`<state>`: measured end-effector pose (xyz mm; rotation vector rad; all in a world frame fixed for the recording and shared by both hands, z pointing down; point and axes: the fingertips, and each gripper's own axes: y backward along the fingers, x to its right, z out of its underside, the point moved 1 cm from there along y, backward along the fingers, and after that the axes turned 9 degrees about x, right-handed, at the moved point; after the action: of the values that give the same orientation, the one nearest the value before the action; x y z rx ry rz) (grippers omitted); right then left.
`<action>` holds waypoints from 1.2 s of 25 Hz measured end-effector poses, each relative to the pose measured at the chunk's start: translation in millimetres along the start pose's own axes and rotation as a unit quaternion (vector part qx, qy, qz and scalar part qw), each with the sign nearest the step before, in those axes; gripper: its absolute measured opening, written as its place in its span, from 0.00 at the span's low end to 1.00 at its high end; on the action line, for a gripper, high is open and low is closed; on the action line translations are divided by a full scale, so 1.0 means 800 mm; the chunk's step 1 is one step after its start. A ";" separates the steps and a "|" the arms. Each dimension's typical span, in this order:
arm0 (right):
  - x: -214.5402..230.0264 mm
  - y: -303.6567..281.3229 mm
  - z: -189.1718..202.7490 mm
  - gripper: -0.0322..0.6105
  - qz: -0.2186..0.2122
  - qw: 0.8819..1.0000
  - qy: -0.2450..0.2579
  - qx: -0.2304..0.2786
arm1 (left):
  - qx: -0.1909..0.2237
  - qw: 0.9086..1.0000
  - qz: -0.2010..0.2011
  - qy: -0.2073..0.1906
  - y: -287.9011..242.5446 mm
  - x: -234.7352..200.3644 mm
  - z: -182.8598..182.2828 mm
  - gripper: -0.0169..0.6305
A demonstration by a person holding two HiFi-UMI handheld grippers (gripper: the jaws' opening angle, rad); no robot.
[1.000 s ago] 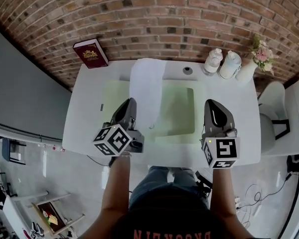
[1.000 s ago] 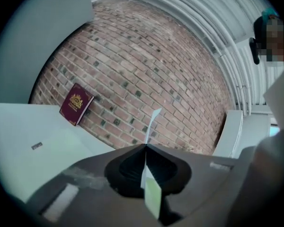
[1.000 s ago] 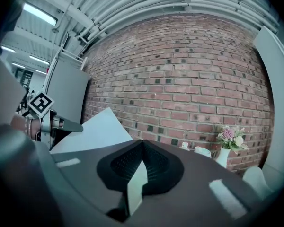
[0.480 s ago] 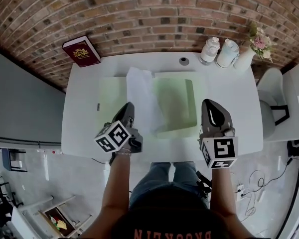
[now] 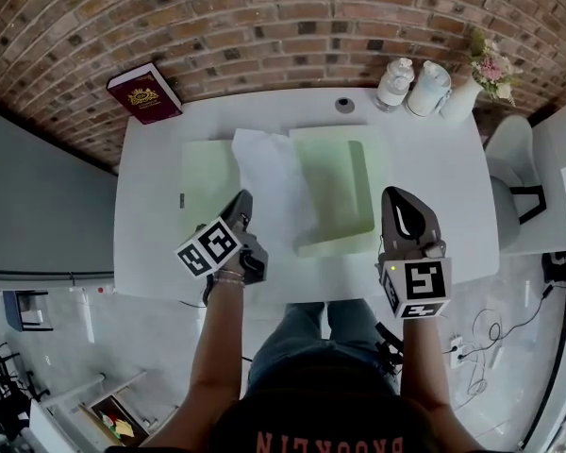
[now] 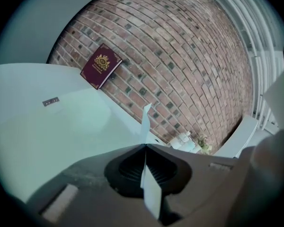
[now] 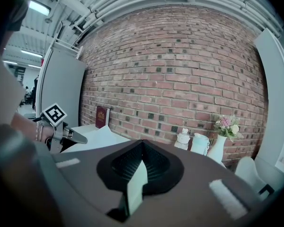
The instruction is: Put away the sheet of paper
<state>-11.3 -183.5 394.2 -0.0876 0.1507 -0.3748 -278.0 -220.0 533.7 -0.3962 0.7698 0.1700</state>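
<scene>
- Left gripper [image 5: 242,199]: pinches the near edge of the thin white sheet of paper [image 5: 275,173], fingers pressed together on it; seen edge-on in the left gripper view [image 6: 146,119].
- Sheet of paper: curls away from the grip and drapes over the middle of an open pale green folder [image 5: 340,182].
- Folder: lies flat on the white rectangular table [image 5: 434,177].
- Right gripper [image 5: 403,196]: hovers just beside the folder's near right corner, fingers closed together, clear of the paper.
- Maroon hardback book [image 5: 143,92]: leans against the red brick wall [image 5: 283,26], far left.
- Two white jars [image 5: 413,85]: stand far right.
</scene>
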 end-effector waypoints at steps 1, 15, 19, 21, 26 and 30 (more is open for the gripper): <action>0.001 -0.001 -0.001 0.05 -0.001 1.000 0.002 0.000 | -0.003 1.000 -0.005 0.005 -0.003 -0.004 0.002 0.02; -0.002 -0.029 -0.003 0.05 -0.041 0.999 0.013 -0.002 | -0.071 0.987 -0.115 -0.087 0.001 -0.040 0.020 0.02; 0.004 -0.033 0.002 0.05 -0.041 0.999 0.014 -0.009 | -0.078 0.986 -0.115 -0.094 -0.013 -0.040 0.024 0.02; 0.010 -0.034 0.006 0.05 -0.039 0.999 0.013 -0.012 | -0.082 0.986 -0.114 -0.095 -0.021 -0.038 0.028 0.02; 0.024 -0.033 0.013 0.05 -0.032 0.999 0.013 -0.016 | -0.097 0.984 -0.107 -0.101 -0.040 -0.029 0.042 0.02; 0.038 -0.034 0.019 0.05 -0.027 0.999 0.011 -0.020 | -0.122 0.980 -0.102 -0.119 -0.054 -0.021 0.058 0.02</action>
<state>9.5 -219.4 408.0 -0.1270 0.1785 -0.4270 -247.6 -240.7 588.3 -0.6714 0.4699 0.1162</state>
